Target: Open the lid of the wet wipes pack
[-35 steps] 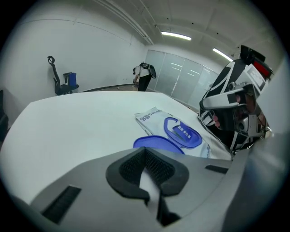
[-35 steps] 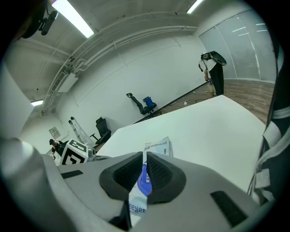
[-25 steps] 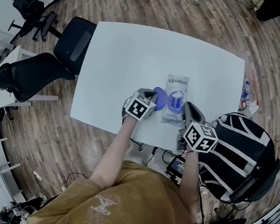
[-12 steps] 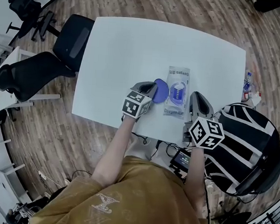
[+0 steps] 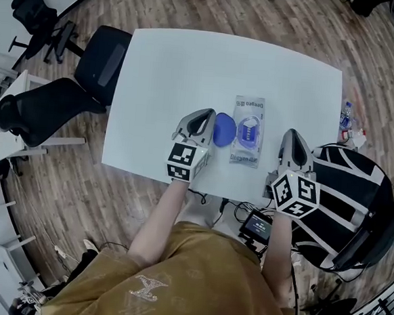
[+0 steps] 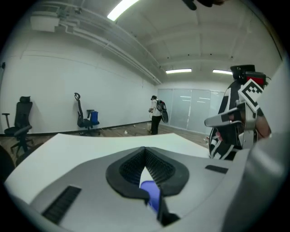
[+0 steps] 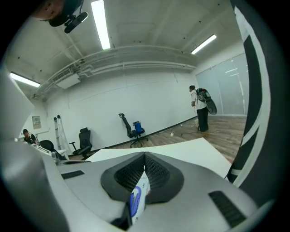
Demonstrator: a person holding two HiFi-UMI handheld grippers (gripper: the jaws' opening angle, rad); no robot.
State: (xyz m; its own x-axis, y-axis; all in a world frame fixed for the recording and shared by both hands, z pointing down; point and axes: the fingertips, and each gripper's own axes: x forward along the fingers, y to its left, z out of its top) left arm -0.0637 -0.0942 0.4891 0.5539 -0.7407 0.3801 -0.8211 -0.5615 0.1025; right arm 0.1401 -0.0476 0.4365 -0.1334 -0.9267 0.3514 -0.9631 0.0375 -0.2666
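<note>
Table (image 5: 170, 70) white, with your pack of wipes (image 5: 245, 154) lying flat close to its near edge, about midway along. Your right gripper (image 5: 292, 135) stands off the pack's right side, not touching it, jaws pressed together. Your left gripper (image 5: 201, 120) sits just left of the pack, jaws clamped on the blue lid (image 5: 224, 130), which lies flipped open leftward.
</note>
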